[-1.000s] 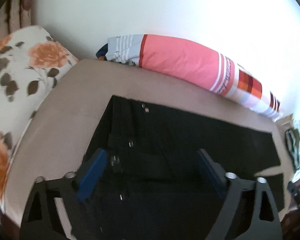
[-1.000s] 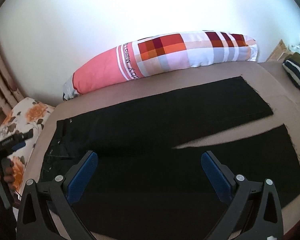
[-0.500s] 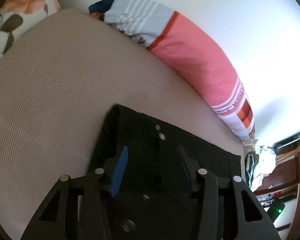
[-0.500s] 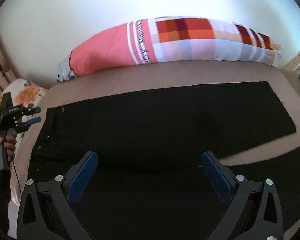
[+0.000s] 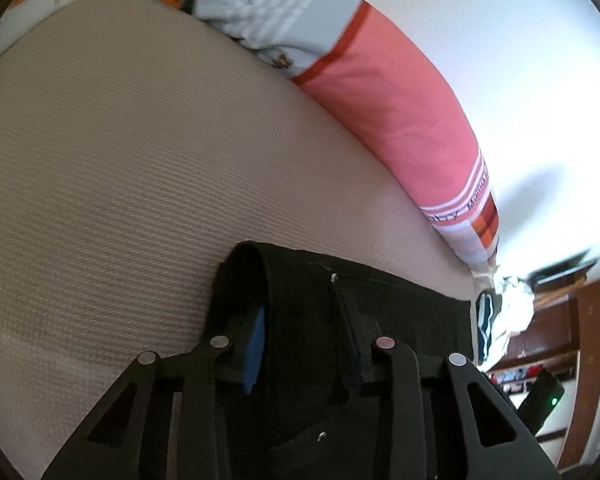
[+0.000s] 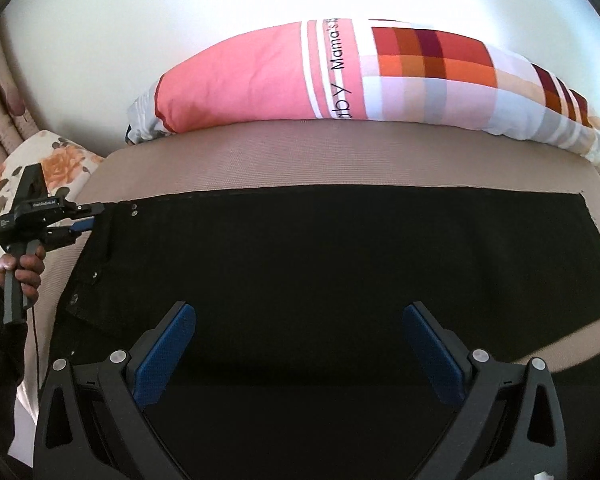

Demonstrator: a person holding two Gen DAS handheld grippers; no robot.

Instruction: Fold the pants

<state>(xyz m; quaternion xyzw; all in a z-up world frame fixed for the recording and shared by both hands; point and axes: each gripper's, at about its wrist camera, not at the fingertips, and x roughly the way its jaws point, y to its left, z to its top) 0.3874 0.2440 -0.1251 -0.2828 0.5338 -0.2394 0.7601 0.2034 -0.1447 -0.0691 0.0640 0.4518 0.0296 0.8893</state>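
Observation:
Black pants lie spread flat on a tan bed cover, waist at the left, legs running right. My left gripper is shut on the far corner of the waistband, whose fabric bulges up between its blue pads. In the right wrist view the left gripper shows at the waist's far left corner, held by a hand. My right gripper is open and empty, hovering over the middle of the pants.
A long pink and checked bolster pillow lies along the white wall behind the pants. A floral pillow sits at the left end. Bare tan cover lies left of the waist. Clothes are heaped at the far right.
My left gripper moved to the waistband's far corner and closed on it. The right gripper moved left and closer over the pants, staying open.

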